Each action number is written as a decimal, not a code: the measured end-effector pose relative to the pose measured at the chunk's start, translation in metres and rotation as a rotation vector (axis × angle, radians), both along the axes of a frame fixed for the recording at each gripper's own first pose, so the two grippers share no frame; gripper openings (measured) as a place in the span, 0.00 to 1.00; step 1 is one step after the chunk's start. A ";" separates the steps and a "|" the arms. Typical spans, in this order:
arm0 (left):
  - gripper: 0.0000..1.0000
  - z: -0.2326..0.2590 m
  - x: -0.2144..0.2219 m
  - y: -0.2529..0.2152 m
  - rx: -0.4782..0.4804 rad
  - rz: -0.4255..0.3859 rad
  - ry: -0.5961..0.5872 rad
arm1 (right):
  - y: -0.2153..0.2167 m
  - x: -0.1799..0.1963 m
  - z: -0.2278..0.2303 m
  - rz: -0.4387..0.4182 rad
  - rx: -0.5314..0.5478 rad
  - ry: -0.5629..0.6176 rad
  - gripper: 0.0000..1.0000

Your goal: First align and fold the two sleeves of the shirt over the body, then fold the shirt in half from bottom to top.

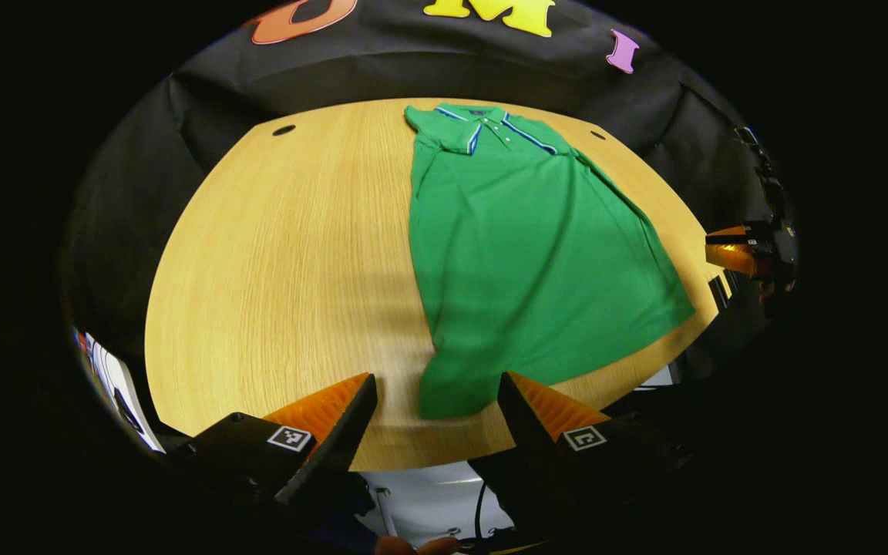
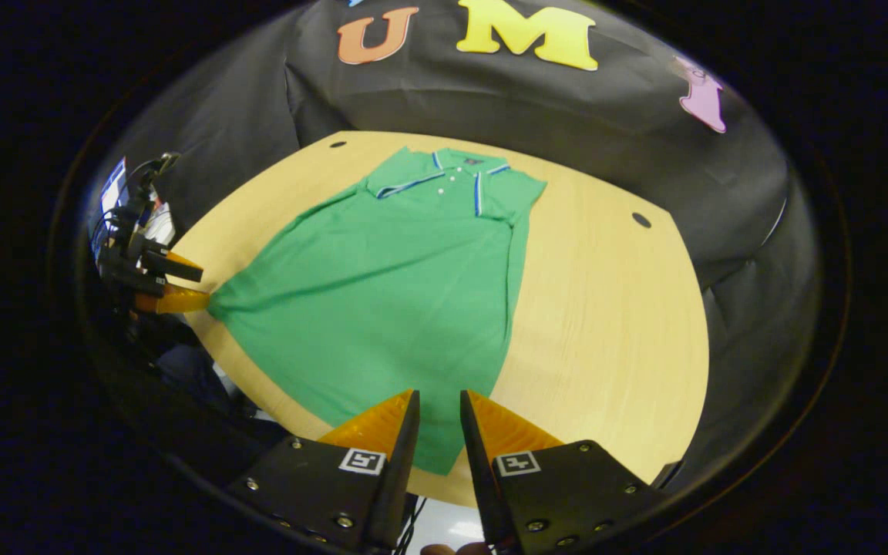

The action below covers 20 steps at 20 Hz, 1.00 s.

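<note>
A green polo shirt (image 1: pixel 521 254) (image 2: pixel 390 293) lies flat on the wooden table (image 1: pixel 282 270) (image 2: pixel 606 324), collar (image 1: pixel 482 123) (image 2: pixel 455 173) at the far side, sleeves tucked over the body. My left gripper (image 1: pixel 436 378) is wide open, and the shirt's near left hem corner lies on the table between and below its fingers. From the right gripper view, the left gripper (image 2: pixel 182 287) sits beside that same corner. My right gripper (image 2: pixel 438 395) hovers over the other hem corner with a narrow gap between its fingers; flat fabric shows through the gap. The right gripper (image 1: pixel 725 247) appears at the table's right edge.
Two dark cable holes (image 1: pixel 284 129) (image 1: pixel 597 135) mark the table's far corners. Black cloth hangs behind the table. The front edge runs just under both grippers, with white items (image 1: pixel 116 381) below it at the left. Bare wood lies on both sides of the shirt.
</note>
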State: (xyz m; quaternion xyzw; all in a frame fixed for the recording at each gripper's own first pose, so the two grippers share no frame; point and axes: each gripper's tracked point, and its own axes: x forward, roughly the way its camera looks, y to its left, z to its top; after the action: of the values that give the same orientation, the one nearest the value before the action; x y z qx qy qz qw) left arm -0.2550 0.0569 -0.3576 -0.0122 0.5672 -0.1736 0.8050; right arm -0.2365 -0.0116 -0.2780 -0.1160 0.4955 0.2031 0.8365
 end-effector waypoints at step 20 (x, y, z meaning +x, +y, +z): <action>1.00 -0.025 -0.007 -0.014 0.042 -0.048 0.119 | -0.024 -0.060 -0.068 0.038 -0.075 0.259 0.38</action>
State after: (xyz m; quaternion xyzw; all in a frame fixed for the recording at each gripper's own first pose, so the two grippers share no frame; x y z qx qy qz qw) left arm -0.2616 0.0427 -0.3831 0.0080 0.6178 -0.1796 0.7655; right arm -0.2966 -0.0353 -0.3458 -0.1296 0.6042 0.2137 0.7566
